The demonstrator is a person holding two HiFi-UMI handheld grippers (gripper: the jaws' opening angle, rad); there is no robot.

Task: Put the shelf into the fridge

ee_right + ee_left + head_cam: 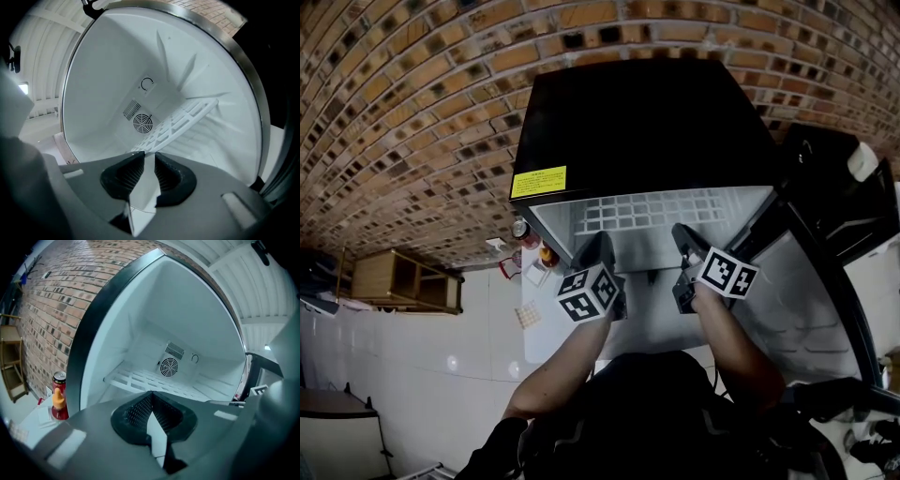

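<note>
Now seeing one white slatted shelf (675, 211) lying flat across the cavity of the open fridge (647, 122), in front of a single round fan grille (168, 366). Holding two tools at the fridge mouth, just short of the shelf's front edge. Pointing the left tool (152, 393) inward with its jaws pressed together, gripping nothing. Showing the right tool (149, 154) with jaws a narrow slit apart, the shelf's near corner ending right at the tips, neither pad pressing on it. Spotting one red can (59, 378) and one orange-topped bottle (58, 401) standing outside the fridge's left wall.
</note>
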